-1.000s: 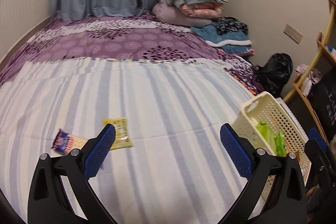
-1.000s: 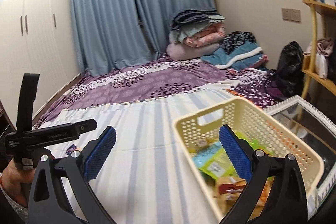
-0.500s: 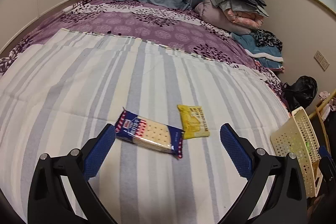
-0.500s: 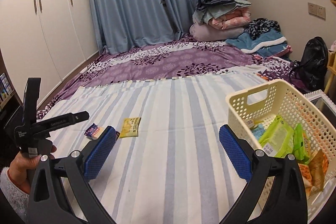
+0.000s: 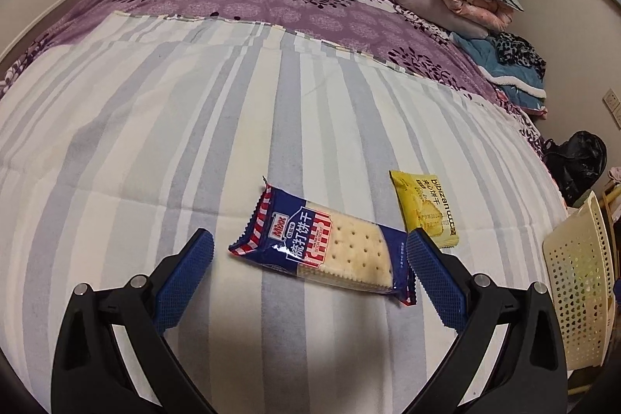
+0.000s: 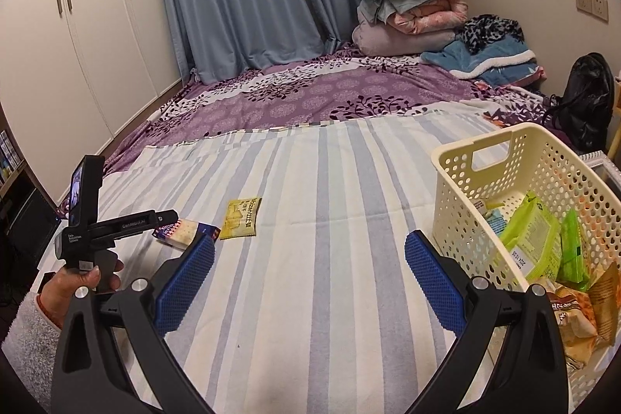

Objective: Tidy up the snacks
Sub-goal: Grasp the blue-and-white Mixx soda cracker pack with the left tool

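Striped bed sheet (image 5: 271,127) carries cracker packet (image 5: 326,251), yellow snack packet (image 5: 425,208), and cream basket (image 6: 543,158).

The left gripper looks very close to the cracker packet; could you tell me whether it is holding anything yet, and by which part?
Nothing is held. The left gripper is open, its fingers either side of the cracker packet lying on the bed.

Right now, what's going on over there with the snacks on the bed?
A person is clearing snacks off the striped sheet into the cream basket. The left gripper is open and lined up on the blue soda cracker pack, which lies flat between its fingers, not yet gripped. The yellow biscuit packet lies just beyond it. The right gripper hangs open and empty beside the basket, which already holds green and orange snack bags.
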`<state>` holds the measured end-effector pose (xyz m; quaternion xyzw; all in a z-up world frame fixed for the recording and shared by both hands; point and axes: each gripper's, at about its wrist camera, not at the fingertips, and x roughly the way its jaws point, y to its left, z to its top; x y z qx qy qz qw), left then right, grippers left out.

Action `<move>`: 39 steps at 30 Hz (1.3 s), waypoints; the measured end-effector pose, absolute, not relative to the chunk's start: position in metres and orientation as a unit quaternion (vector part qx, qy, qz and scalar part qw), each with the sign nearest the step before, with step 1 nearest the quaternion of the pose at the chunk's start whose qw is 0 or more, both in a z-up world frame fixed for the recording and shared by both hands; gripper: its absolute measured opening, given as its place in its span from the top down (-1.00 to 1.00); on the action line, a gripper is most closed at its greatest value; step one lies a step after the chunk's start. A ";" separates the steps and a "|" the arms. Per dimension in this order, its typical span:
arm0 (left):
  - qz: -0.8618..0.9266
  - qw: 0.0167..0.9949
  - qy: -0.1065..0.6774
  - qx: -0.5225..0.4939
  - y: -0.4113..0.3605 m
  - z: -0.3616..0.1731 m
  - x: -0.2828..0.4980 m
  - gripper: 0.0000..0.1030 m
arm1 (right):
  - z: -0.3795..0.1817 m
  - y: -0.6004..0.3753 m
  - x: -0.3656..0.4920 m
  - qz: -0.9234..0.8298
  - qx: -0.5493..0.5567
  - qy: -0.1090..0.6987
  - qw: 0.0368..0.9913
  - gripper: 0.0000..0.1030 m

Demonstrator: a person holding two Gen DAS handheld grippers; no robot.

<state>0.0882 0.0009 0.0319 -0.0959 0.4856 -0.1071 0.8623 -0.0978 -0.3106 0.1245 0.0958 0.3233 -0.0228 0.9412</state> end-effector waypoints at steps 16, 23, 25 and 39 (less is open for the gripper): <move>-0.007 0.848 0.524 -0.085 -0.023 0.007 0.122 -0.96 | 0.107 -0.317 -0.089 -0.014 0.109 0.336 0.935 -0.90; -0.014 0.851 0.522 -0.052 -0.022 0.007 0.104 -0.96 | 0.103 -0.328 -0.087 -0.020 0.123 0.336 0.934 -0.90; -0.013 0.852 0.521 -0.049 -0.017 0.007 0.096 -0.96 | 0.102 -0.328 -0.087 -0.020 0.124 0.335 0.934 -0.90; 0.008 0.861 0.506 -0.046 0.009 0.011 0.077 -0.86 | 0.098 -0.321 -0.084 -0.007 0.118 0.340 0.933 -0.90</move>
